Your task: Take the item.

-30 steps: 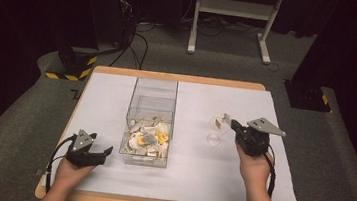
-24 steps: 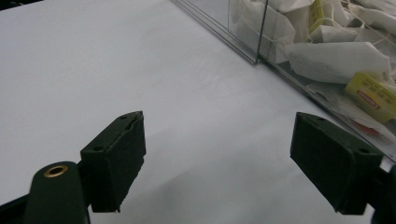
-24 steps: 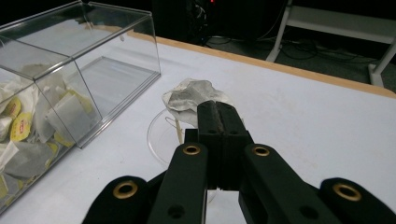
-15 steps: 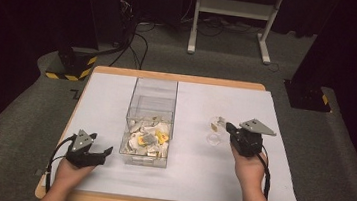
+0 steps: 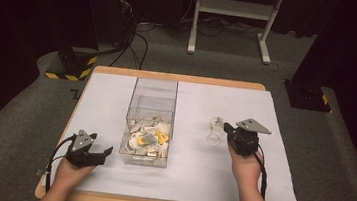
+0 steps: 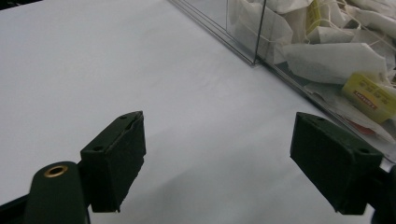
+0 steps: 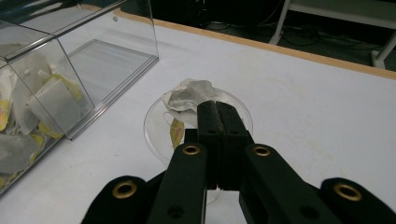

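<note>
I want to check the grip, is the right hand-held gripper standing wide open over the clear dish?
No, in the right gripper view the right hand-held gripper has its jaws pressed together above the clear dish with the tea bag.

A white sheet (image 5: 116, 99) covers the wooden table (image 5: 179, 77), whose pale edge runs along the far side and shows again along the near side. Beyond it, on grey carpet, stands a white metal frame (image 5: 236, 8) with two feet, and black cables (image 5: 137, 41) trail across the floor towards dark equipment at the back. Left of the table sits a black base with yellow-and-black hazard stripes (image 5: 72, 64), and a second dark base (image 5: 307, 96) stands off to the right.
</note>
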Demonstrator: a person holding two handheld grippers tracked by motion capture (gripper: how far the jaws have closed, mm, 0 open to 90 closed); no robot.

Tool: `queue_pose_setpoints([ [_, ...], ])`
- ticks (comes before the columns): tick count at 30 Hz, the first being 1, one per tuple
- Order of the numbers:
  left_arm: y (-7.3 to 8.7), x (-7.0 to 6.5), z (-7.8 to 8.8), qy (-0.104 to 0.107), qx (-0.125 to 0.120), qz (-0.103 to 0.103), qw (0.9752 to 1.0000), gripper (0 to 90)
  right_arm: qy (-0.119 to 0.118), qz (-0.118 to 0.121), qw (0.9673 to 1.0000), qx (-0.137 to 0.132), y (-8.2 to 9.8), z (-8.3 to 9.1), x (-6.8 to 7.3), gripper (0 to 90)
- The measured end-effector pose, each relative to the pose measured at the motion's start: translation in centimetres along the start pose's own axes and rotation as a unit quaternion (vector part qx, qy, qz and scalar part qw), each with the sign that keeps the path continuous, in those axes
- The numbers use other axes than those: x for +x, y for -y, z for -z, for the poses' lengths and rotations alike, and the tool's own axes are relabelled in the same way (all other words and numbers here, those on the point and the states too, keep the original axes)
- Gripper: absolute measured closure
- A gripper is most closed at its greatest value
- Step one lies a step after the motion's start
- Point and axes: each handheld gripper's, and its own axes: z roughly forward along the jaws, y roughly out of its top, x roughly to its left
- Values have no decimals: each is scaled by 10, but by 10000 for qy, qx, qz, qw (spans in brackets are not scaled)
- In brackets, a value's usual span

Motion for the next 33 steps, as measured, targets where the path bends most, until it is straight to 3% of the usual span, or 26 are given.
queue_pose_setpoints([
  [18,0,0,0,11,9,-19,10000,187,-131,-95,9996,-220,-7,6,10,645],
  [29,0,-1,0,1,5,-29,10000,187,-245,15,9992,-319,-5,17,25,369],
  [33,0,-1,0,0,7,-23,10000,187,-283,29,9990,-355,-5,19,29,317],
])
